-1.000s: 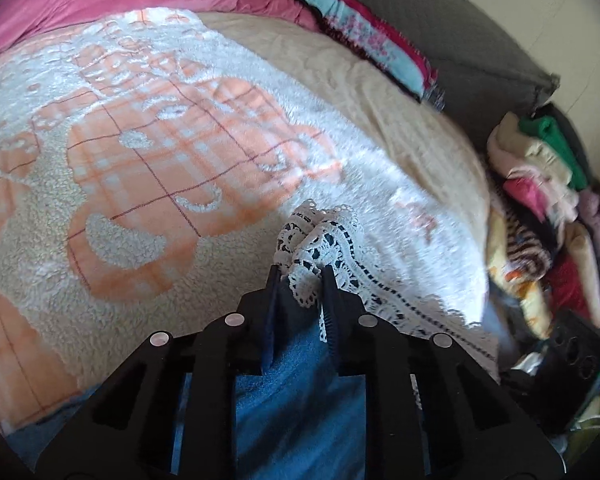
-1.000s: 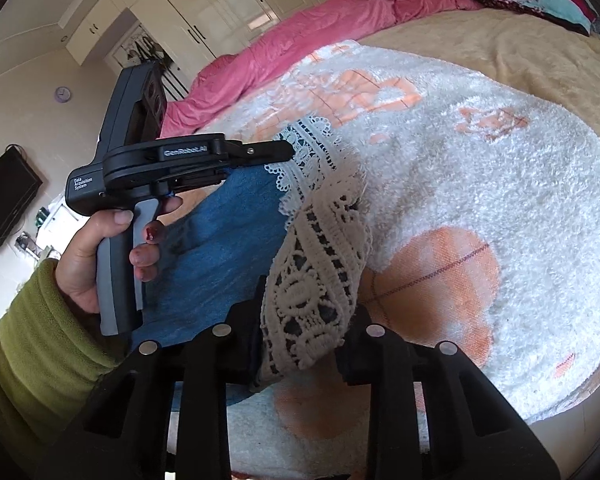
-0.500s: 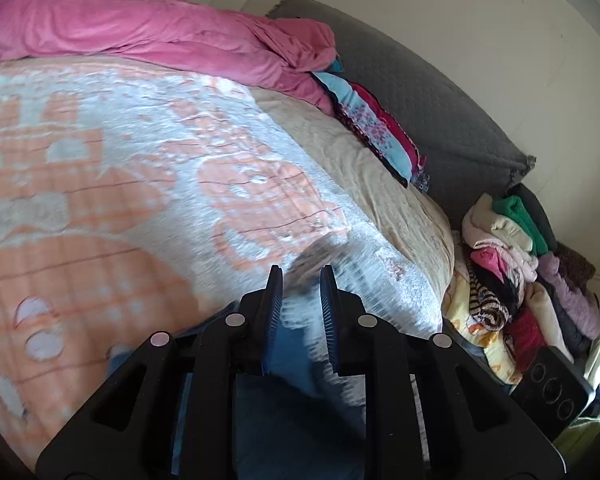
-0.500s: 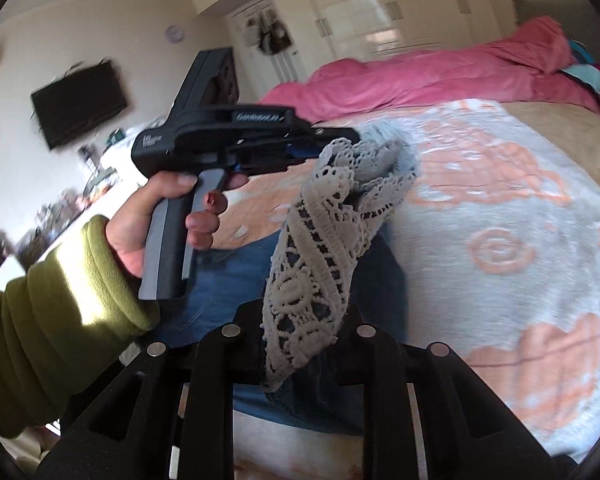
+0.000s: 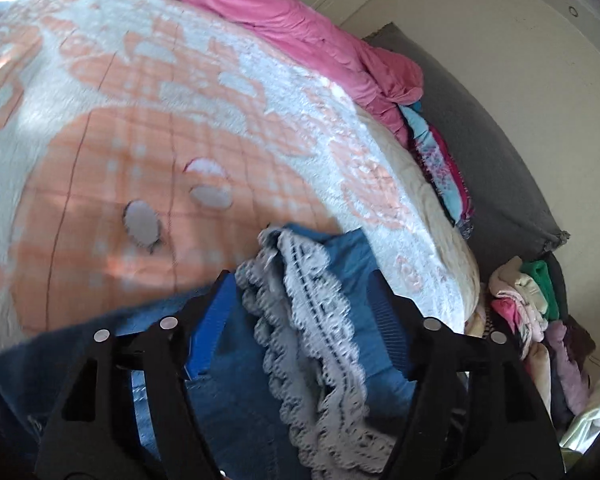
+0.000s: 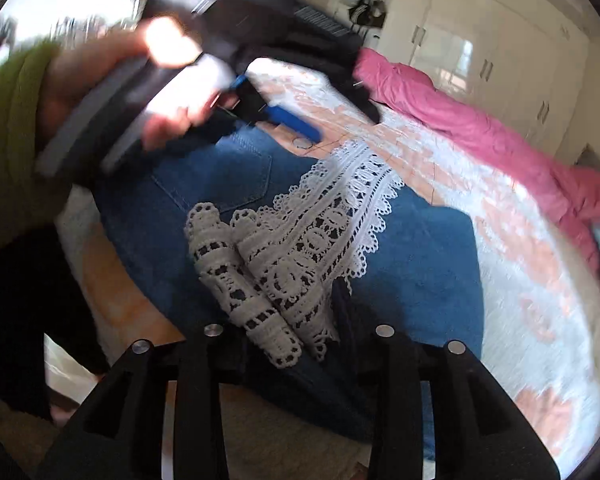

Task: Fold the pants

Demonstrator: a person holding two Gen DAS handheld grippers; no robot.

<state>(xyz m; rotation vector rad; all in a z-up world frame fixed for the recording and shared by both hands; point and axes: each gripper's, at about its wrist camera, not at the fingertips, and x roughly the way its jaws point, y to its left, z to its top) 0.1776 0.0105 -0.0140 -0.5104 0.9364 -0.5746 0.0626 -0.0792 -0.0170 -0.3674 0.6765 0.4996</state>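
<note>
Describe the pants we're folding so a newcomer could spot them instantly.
Start at the bed's white-and-peach fleece blanket. On its near edge lie the blue denim pants, folded over. White lace trim along the legs sets them apart from the plain pink duvet behind.

Domestic bedroom. Bed covered with white-and-orange fleece blanket (image 5: 148, 128); pink duvet (image 5: 284, 28) bunched along far edge; grey padded headboard (image 5: 480, 152) at right. Pile of assorted clothes (image 5: 532, 312) beside bed, near right. White built-in wardrobe doors (image 6: 488, 52) along far wall.
</note>
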